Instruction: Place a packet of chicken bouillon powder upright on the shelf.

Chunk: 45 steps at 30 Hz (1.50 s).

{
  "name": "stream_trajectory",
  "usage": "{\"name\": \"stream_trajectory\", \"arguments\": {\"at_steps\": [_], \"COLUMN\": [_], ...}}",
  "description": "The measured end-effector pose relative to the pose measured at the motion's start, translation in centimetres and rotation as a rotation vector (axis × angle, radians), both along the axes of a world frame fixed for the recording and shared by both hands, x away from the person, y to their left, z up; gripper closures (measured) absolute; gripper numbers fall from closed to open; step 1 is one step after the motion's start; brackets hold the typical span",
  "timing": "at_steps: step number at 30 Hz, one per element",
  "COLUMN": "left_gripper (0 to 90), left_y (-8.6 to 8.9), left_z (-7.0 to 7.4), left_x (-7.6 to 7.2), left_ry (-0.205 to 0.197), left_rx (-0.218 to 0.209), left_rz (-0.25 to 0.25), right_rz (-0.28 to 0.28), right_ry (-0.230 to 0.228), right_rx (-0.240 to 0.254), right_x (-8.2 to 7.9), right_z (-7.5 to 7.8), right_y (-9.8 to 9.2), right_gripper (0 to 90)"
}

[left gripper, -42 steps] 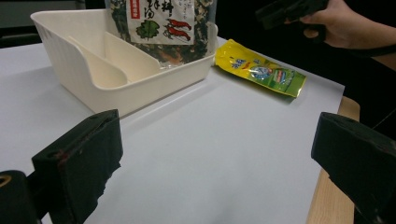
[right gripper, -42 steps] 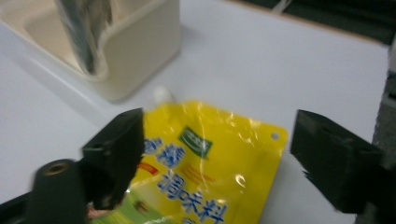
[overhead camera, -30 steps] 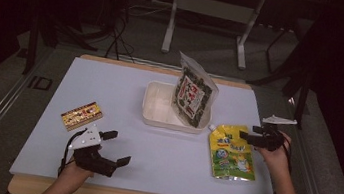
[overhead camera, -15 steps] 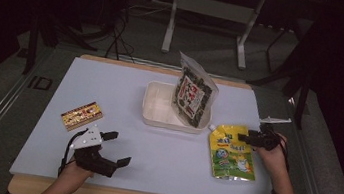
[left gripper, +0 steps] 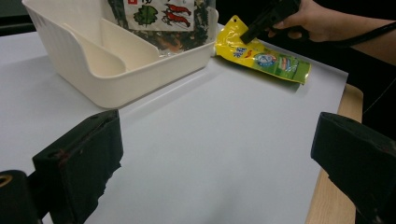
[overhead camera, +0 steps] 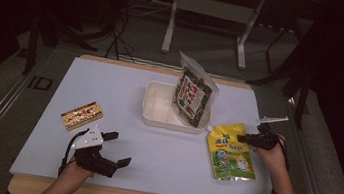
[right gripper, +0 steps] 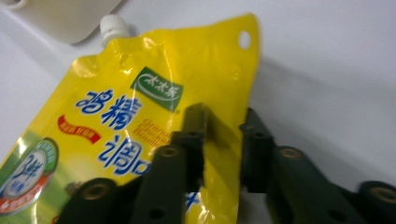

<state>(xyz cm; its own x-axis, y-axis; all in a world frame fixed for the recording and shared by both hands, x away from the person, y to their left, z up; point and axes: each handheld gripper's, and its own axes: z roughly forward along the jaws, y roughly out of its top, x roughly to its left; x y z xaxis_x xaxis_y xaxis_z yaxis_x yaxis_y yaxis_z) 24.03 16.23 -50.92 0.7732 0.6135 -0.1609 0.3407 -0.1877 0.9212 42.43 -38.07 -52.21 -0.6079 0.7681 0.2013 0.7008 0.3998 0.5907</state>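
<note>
The right gripper [overhead camera: 244,137] has just been closing, and its jaws now pinch the edge of the yellow spouted pouch [overhead camera: 231,152], which lies flat on the white table cover [overhead camera: 110,89] just beside the white bin [overhead camera: 158,106] that holds a dark snack bag [overhead camera: 192,92]. The left gripper [overhead camera: 120,148] rests near the front edge, jaws spread wide with nothing between them, not far from a small flat box [overhead camera: 82,115].

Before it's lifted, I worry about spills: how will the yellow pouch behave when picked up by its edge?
The yellow pouch will probably sag: its film already buckles where the right gripper, jaws just closing, pinches its edge. The glossy surface may slip. The cap looks on, so a spill seems unlikely.
</note>
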Motion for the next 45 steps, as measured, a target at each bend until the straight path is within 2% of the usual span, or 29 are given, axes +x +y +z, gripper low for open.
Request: {"name": "stream_trajectory", "arguments": {"at_steps": [5,7,11,14,15,20,26,35,45], "left_gripper": [2.6,2.6,2.6,2.6,2.6,2.7,2.7,2.8,2.9], "left_y": [0.0,0.0,0.1,0.0,0.0,0.0,0.1,0.1,0.0], "left_z": [0.0,0.1,0.1,0.1,0.1,0.1,0.2,0.4,0.3], "left_x": [0.0,0.0,0.0,0.0,0.0,0.0,0.1,0.0,0.1], "left_ry": [-0.004,-0.003,-0.003,-0.003,-0.002,0.000,0.020,0.013,0.015], "left_rx": [0.003,0.000,-0.006,-0.005,-0.005,-0.003,-0.011,-0.011,-0.006], "left_rz": [0.002,0.003,0.005,0.005,0.004,0.005,0.003,0.010,0.008], "right_rz": [0.046,0.051,0.045,0.054,0.054,0.048,0.038,0.024,0.049], "right_ry": [0.026,0.031,0.042,0.044,0.038,0.025,-0.021,-0.106,-0.180], "right_rx": [-0.064,-0.073,-0.066,-0.068,-0.087,-0.099,-0.133,-0.074,-0.009], "right_x": [-0.1,-0.1,-0.2,-0.2,-0.3,-0.6,-1.6,-4.0,-6.9], "right_z": [-0.2,-0.4,-0.5,-0.5,-0.4,0.3,1.9,4.9,7.2], "right_y": [1.0,1.2,1.3,1.4,1.6,1.7,1.7,0.9,0.2], "right_gripper": [78.2,78.2,86.5,88.4,89.6,90.0,90.0,90.0,90.0]}}
